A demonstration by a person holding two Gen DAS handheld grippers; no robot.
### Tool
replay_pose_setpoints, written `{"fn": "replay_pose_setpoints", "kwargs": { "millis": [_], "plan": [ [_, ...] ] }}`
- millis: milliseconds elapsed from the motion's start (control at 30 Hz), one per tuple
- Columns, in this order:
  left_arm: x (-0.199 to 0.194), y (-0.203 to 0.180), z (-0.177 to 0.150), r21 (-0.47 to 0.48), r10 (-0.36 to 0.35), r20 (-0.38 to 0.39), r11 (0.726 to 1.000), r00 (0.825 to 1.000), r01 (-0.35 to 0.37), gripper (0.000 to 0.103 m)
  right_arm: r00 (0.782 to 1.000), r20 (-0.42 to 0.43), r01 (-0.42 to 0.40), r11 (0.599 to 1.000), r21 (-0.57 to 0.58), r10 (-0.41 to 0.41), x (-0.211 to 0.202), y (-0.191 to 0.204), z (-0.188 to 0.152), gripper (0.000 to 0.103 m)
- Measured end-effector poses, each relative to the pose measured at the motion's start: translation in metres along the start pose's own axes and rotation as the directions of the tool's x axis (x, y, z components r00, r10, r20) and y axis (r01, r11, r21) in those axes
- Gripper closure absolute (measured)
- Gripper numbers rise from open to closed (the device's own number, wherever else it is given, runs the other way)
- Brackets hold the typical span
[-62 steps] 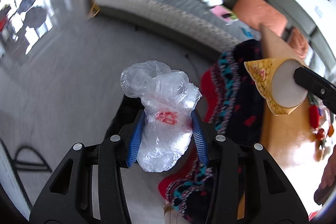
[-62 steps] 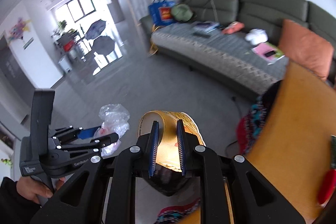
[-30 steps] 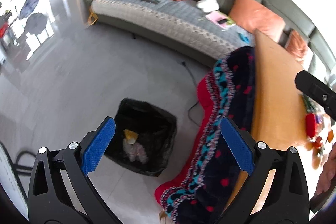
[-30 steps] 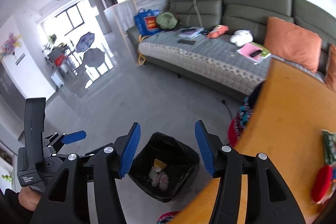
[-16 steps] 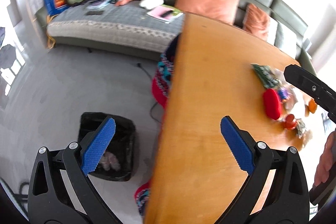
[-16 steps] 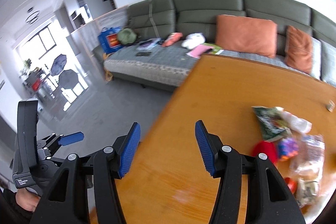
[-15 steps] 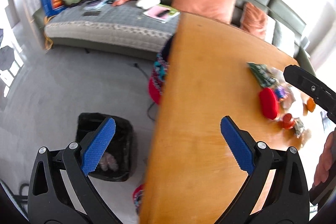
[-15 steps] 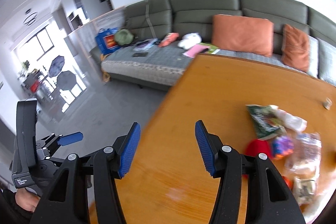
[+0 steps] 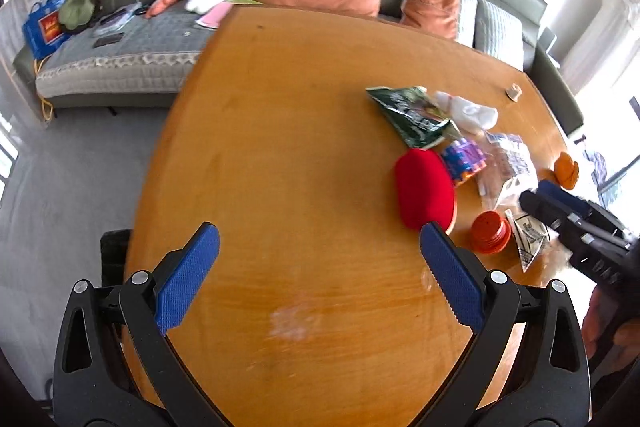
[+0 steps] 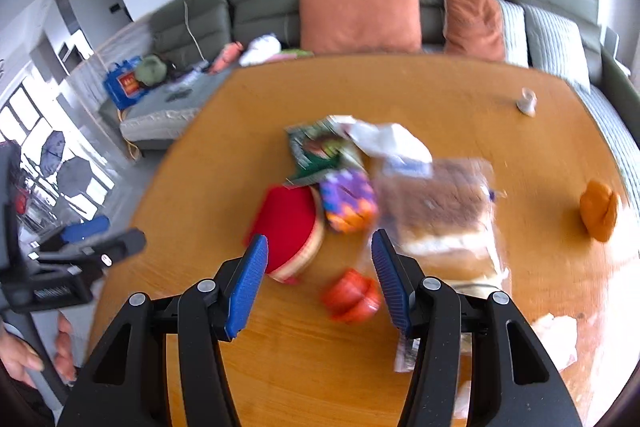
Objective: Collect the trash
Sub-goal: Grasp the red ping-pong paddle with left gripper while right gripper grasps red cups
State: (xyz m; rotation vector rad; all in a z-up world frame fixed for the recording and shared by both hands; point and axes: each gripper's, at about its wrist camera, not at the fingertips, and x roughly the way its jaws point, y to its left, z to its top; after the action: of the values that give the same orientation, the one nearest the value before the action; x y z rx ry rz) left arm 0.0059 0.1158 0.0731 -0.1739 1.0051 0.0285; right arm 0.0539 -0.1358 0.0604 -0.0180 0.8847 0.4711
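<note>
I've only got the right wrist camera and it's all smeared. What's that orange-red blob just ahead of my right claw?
Observer: The left wrist view shows it sharply. It's a round, ridged orange-red disc lying flat on the table, just right of the red item.
Operator: Is the trash bin anywhere in sight?
Observer: Yes. A corner of a dark bin shows on the floor by the table's left edge; the tabletop hides the rest.
Operator: And the left claw?
Observer: The left claw is open wide, with nothing between its pads and only bare tabletop beneath.
</note>
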Motion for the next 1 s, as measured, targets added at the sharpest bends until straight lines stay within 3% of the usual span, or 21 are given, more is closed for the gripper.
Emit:
{"fn": "replay_pose_setpoints", "kwargs": {
  "millis": [267,300,333,500,733,933,967,1000],
  "plan": [
    [0.02,-0.027,0.011,0.042,0.015,-0.036,0.999,0.999,-0.014,0.006,0.995,-0.093,-0.02,1.0,-0.008,0.019,0.035,-0.01,-0.015,0.048],
    [0.022,-0.028,0.013,0.044,0.015,-0.04,0.999,0.999,-0.013,0.006,0.995,-0.098,-0.023,1.0,-0.006,0.022,0.037,-0.012,-0.016,0.051],
    [0.025,-0.031,0.015,0.046,0.014,-0.044,0.999,0.999,-0.012,0.006,0.993,-0.11,-0.034,0.999,-0.005,0.033,0.041,-0.014,-0.017,0.063],
    [0.038,-0.045,0.019,0.057,0.007,-0.061,0.998,0.998,-0.003,0.006,0.997,-0.058,-0.042,0.999,-0.008,0.042,0.03,-0.022,-0.014,0.072],
    [0.066,-0.074,0.023,0.099,0.007,-0.086,0.995,0.996,0.002,0.006,0.988,0.154,0.001,1.0,0.011,-0.003,-0.017,-0.037,0.001,0.074],
    [0.094,-0.098,0.028,0.173,0.016,-0.101,0.985,0.995,0.002,0.006,0.984,0.178,-0.009,0.997,0.07,-0.004,-0.022,-0.052,0.022,0.074],
    [0.096,-0.1,0.028,0.185,0.021,-0.101,0.983,0.995,-0.002,0.011,0.984,0.178,-0.015,0.996,0.084,-0.001,-0.022,-0.055,0.024,0.074],
    [0.1,-0.102,0.027,0.202,0.024,-0.105,0.979,0.994,-0.003,0.028,0.984,0.18,-0.018,0.995,0.094,0.001,-0.023,-0.056,0.026,0.074]
  ]
}}
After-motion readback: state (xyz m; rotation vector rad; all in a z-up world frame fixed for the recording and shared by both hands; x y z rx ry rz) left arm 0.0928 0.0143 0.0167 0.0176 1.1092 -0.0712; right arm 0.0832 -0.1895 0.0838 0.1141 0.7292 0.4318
